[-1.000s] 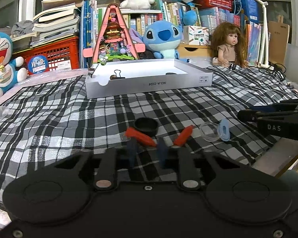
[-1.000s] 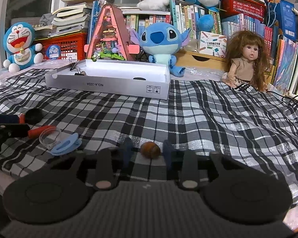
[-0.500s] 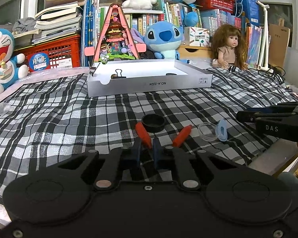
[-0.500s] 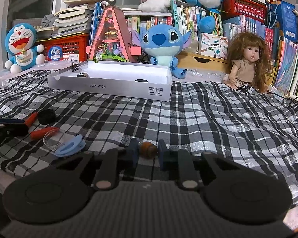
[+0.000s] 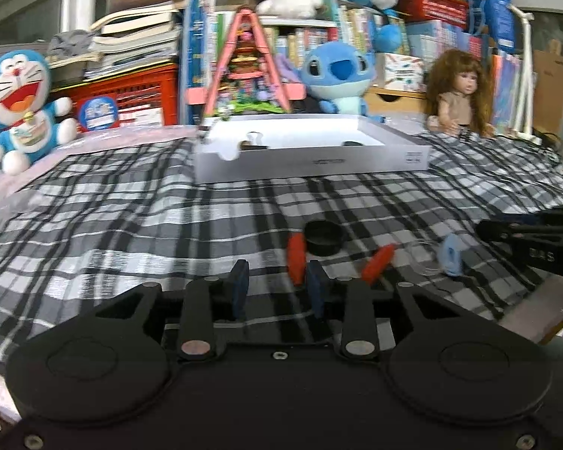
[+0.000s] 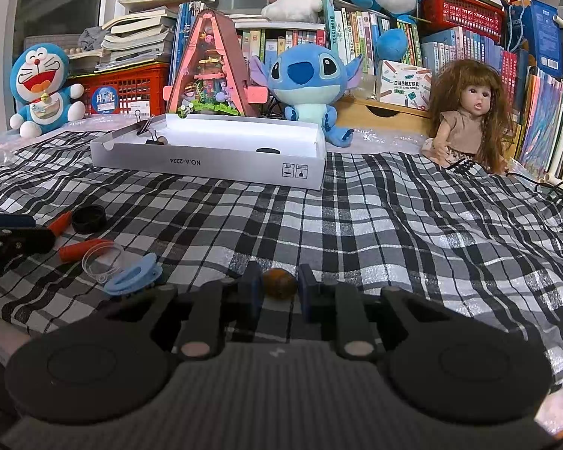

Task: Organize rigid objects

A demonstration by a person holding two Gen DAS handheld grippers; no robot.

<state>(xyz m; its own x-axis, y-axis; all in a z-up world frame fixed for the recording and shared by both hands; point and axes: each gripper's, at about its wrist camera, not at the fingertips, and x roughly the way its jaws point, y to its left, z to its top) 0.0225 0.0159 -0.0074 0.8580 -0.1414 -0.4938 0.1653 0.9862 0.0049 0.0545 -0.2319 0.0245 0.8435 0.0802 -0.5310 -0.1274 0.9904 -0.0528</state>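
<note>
Your right tongs [image 6: 279,287] pinch a small brown, glossy, egg-shaped ball [image 6: 279,282] low on the plaid bench [image 6: 394,225]. Your left tongs [image 5: 277,288] have just been opening, nothing between them; red-handled pliers [image 5: 296,258] at 1 o'clock, blurred, jaws hidden behind the finger.

Your left gripper [image 5: 277,285] points down at a slant, its jaws just now opening, with nothing between the blue pads [image 5: 239,285]. Your right gripper [image 6: 279,287] tilts down likewise, jaws closed tight on a small brown ball [image 6: 279,282].
</note>
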